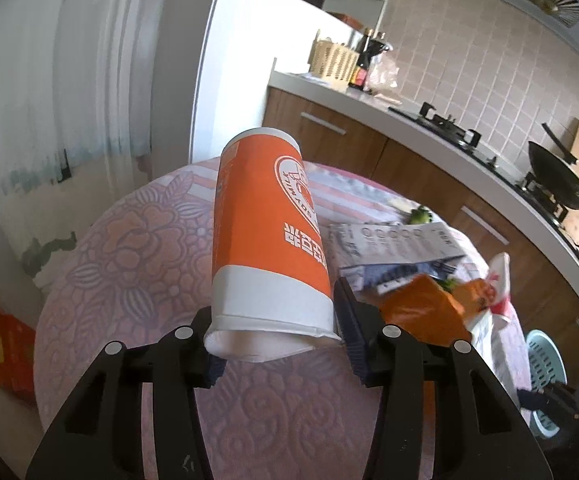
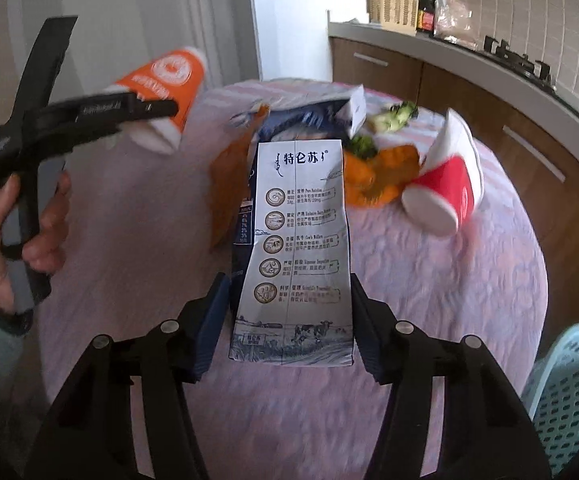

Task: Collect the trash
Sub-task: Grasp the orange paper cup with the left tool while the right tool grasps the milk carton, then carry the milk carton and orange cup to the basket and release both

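An orange and white paper cup point(image 1: 269, 232) sits base-first between the pads of my left gripper point(image 1: 277, 340), which is shut on its white lower end, and the cup hangs above the table. In the right wrist view a hand carries that left gripper point(image 2: 157, 114) with the cup point(image 2: 169, 76) at the upper left. My right gripper point(image 2: 289, 320) is shut on a white and blue milk carton point(image 2: 301, 240), with a pad against each long side. The carton points away from me over the pink floral tablecloth point(image 2: 429, 300).
A red and white cup point(image 2: 445, 188) lies on its side at the right, beside orange scraps point(image 2: 385, 172) and green vegetable bits point(image 2: 401, 112). A torn blue box point(image 2: 309, 112) lies behind the carton. A light blue basket point(image 2: 569, 392) stands at the table's right, and the kitchen counter point(image 1: 409, 120) runs behind.
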The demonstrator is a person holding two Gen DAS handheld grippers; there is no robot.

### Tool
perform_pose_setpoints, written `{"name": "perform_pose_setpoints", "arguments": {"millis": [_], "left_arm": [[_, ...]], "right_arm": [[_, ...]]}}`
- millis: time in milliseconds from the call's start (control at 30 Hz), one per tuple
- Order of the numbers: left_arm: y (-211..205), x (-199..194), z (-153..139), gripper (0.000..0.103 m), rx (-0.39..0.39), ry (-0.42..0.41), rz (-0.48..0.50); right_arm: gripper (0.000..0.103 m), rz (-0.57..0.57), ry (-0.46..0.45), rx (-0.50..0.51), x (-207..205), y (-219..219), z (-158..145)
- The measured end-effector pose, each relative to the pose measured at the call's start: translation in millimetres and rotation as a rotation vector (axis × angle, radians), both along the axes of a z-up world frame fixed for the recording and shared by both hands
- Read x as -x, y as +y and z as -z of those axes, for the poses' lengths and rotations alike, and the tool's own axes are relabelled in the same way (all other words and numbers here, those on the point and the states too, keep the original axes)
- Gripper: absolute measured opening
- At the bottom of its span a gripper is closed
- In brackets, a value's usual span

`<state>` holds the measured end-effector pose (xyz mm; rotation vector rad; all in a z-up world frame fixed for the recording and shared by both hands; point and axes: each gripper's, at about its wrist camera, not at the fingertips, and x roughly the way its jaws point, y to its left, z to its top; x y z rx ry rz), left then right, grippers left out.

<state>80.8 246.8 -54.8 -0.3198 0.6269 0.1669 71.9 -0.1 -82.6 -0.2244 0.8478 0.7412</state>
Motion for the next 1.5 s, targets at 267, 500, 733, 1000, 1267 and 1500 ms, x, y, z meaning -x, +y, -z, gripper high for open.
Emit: {"name": "perform_pose_setpoints", "arguments": {"millis": [267,500,733,1000,1267,1500], "left_arm": [[-19,23,-13,0.045,-0.001,-0.044,0.03],[-30,33,-23,0.046,-0.024,-0.061,0.04],[-52,35,-33,0.046,-0.05,-0.077,0.082],[-100,21,-48,0.046,-0.085,-0.094,0.176],[-185,-7,-52,0.046,-0.138,-0.089,0.341],[-276,-33,-38,0.046,-0.112,-0.05,0.535]], "right_arm": [[0.058,0.028,0.029,0.072,14,-13,6],[0.071,0.091,0.049,0.105,-10,12,14],[0.059,0.104,0.042,0.075,-14,4,10],[0.059,0.199,-0.062,-0.037,-4,-56,-34],[0.059,0.382,-0.137,-0.085,-14,-143,-58],[0.059,0.572,-0.13,-0.09,-15,-227,-51]]}}
